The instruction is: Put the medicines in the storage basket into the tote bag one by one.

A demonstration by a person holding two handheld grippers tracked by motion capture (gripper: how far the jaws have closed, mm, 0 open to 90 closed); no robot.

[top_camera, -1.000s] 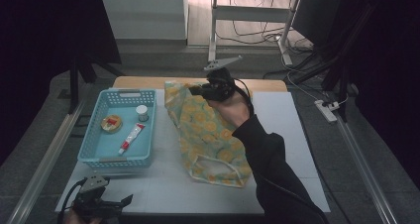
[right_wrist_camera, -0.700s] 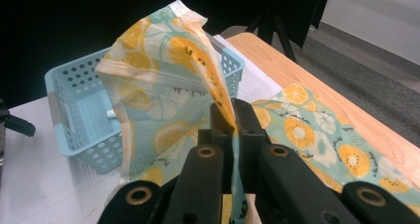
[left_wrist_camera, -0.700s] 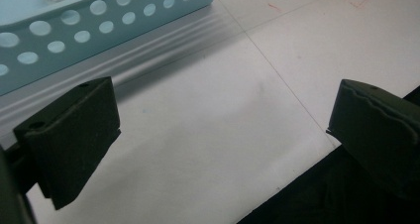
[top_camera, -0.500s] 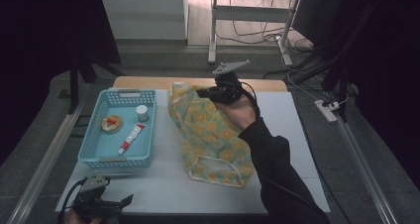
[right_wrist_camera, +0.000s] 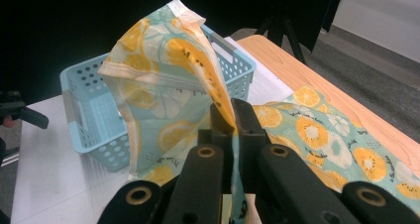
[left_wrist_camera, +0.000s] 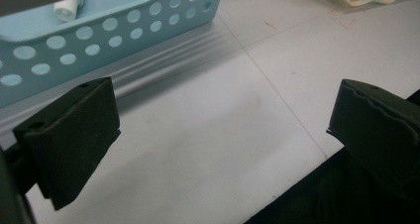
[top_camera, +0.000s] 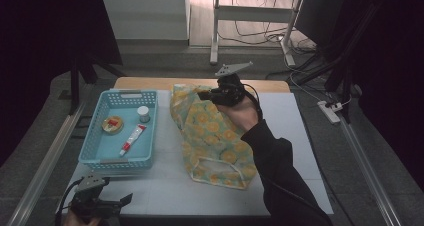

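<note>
Teal cotton fabric printed with orange citrus slices, sewn as a soft bag (top_camera: 215,136), lay across the middle of the white bench (top_camera: 295,136). Its handle end pointed toward the person's near edge, and its far end was lifted off the surface. The right gripper (top_camera: 210,94) pinched that raised far edge, its jaws closed tight on the cloth; in the right gripper view the hemmed rim of the bag (right_wrist_camera: 163,80) stood up above the clamped jaws like a loose peak, with the rest of the fabric spread flat to the right. The person's dark sleeve (top_camera: 280,176) crossed the near right part of the bag.

Just left of the bag sat a light blue perforated plastic basket (top_camera: 90,146), close beside the fabric but with a narrow strip of bench between them. Inside it lay a small white jar (top_camera: 143,113), a round yellow and red tin (top_camera: 112,124) and a red and white tube (top_camera: 132,138).

The left gripper (top_camera: 122,200) rested low at the near left corner of the bench, in front of the basket's near wall. Its jaws stood wide apart with nothing between them, and bare white bench showed in the gap.

Open bench lay to the right of the bag and along the near edge between the two grippers. A wooden strip (top_camera: 150,82) ran along the far edge.
</note>
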